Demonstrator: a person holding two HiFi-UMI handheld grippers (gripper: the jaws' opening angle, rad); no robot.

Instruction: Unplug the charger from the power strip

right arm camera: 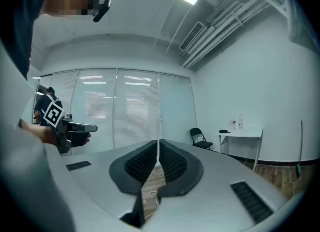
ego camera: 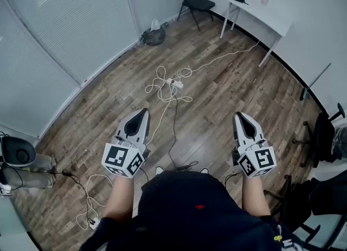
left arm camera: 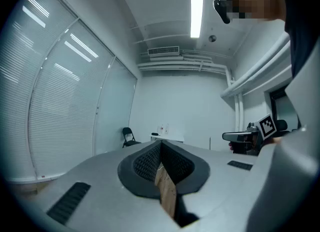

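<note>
Left gripper [ego camera: 143,113] held level over wood floor [ego camera: 217,109], fingers pressed together, nothing between them. Power strip [ego camera: 177,84] lies on floor ahead, between both grippers, well apart from each, white cables [ego camera: 160,82] looped round it (charger itself too small to tell). Right gripper [ego camera: 239,116] level too, fingers closed, empty.

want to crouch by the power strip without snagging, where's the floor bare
Bare floor lies left of the power strip, toward the blinds, and right of it, toward the office chair. Crowded: white cable loops beside the strip; a black cable runs toward you.
</note>
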